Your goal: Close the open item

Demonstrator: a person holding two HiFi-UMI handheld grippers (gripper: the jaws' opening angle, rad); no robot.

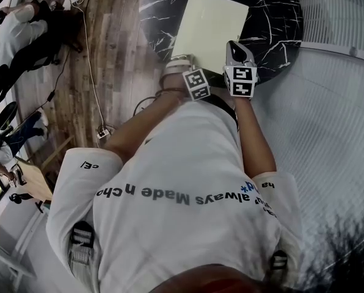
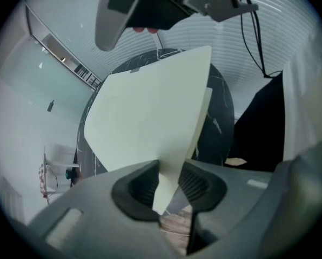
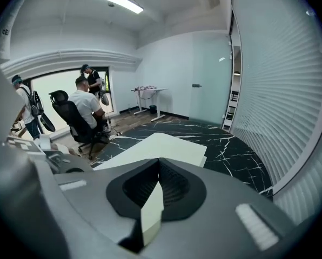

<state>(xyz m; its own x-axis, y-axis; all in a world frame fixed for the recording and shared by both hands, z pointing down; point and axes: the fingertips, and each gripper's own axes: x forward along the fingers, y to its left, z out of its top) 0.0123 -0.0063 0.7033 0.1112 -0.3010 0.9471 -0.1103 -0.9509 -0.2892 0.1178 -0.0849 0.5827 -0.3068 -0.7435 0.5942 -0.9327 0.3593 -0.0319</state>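
Note:
A pale yellow-green folder (image 1: 209, 26) lies on the round black marble table (image 1: 280, 17). Its top cover (image 2: 150, 112) is lifted and slants up from the table. My left gripper (image 2: 169, 185) has that cover's near corner pinched between its pads, at the folder's near left edge (image 1: 181, 63) in the head view. My right gripper (image 3: 158, 193) is shut on a pale edge of the folder (image 3: 161, 144) at its near right corner (image 1: 236, 52). Both marker cubes sit side by side just in front of the person's chest.
White slatted blinds (image 1: 328, 133) curve round the table's right side. Cables and a power strip (image 1: 102, 133) lie on the wooden floor to the left. People sit on office chairs (image 3: 85, 109) beyond the table's left, with a white desk (image 3: 147, 90) behind them.

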